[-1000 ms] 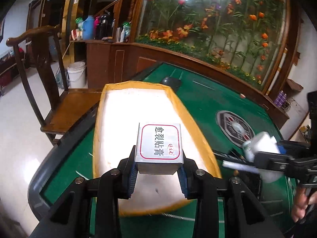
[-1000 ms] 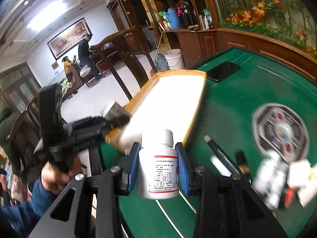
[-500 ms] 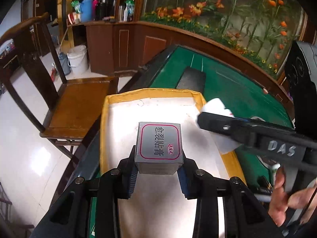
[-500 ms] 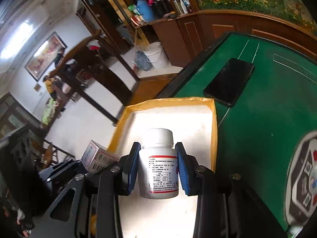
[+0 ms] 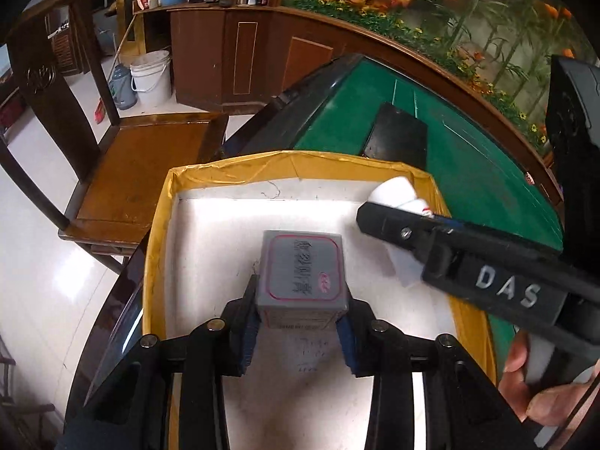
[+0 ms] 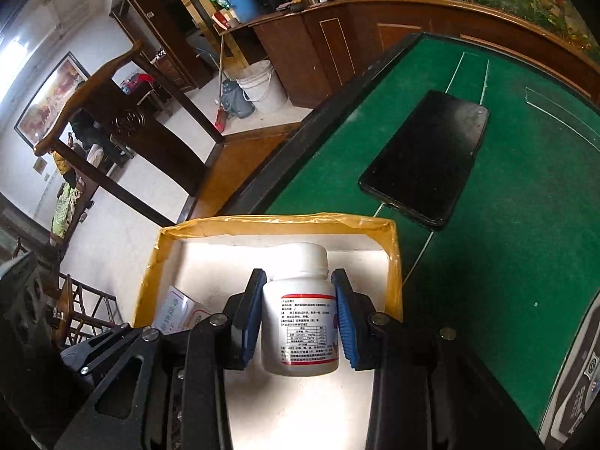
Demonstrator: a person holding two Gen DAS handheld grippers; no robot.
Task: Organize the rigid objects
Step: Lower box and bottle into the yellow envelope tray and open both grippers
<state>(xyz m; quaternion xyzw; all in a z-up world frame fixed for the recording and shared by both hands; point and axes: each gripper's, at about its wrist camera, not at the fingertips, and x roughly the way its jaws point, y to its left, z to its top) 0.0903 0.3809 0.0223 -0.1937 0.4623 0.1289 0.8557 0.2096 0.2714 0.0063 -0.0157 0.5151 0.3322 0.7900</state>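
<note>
The small grey box (image 5: 302, 268) is sitting between the pads of the left claw (image 5: 300, 288), over the white floor of the tray (image 5: 288, 161). It is looking blurry and tipped. Its top is showing a red frame w/ rounded corners, a little red mark and grey Chinese writing, too smeared to read. The left claw's jaws have just been opening, w/ the box between them; the pads are standing just beside its sides and not squeezing it.

The white pill bottle (image 6: 300, 322) is standing up in the right claw (image 6: 298, 281), over the same tray near its far right corner. The blue pads are pressing on both its sides. Its label is showing red lines and rows of tiny print, too small to read.

In the left view the letters DAS (image 5: 506, 287) are showing in silver on the right claw's black side, and a hand (image 5: 525, 386) is gripping it.

Count: 1 box, 1 bottle, 1 tray w/ yellow taped rim, 2 claws. The tray is resting on the green desk (image 6: 506, 225). 1 black phone (image 6: 427, 157) is lying flat just past the tray. 1 wood chair (image 5: 142, 172) is standing beside the desk, w/ 1 white bucket (image 5: 152, 77) behind it.
</note>
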